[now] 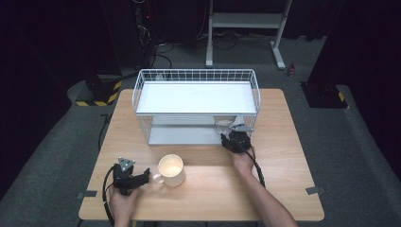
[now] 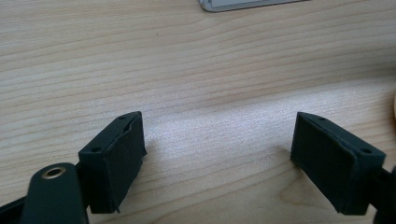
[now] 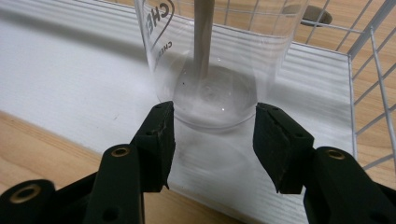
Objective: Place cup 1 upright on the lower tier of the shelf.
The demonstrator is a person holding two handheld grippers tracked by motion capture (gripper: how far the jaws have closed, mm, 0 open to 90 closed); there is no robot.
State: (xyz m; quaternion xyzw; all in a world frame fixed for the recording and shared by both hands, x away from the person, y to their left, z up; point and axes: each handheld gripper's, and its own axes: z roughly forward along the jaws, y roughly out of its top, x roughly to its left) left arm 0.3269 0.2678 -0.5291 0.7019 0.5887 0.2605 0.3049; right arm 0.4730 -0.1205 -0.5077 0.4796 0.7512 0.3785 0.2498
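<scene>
white wire rack (image 1: 196,97); cream mug (image 1: 171,170)

I read this as a lab or recording studio, not a home. The wooden bench (image 1: 203,189) stands alone on grey carpet (image 1: 345,156), with dark curtained walls all round. Yellow-and-black hazard-striped bases (image 1: 97,97) sit at the floor behind it, cables (image 1: 156,52) trail across the carpet, and a white metal stand (image 1: 246,28) rises at the back. Tape tabs (image 1: 314,190) mark the bench edges. A lone white wire shelf rack (image 1: 196,101) looks staged.
</scene>
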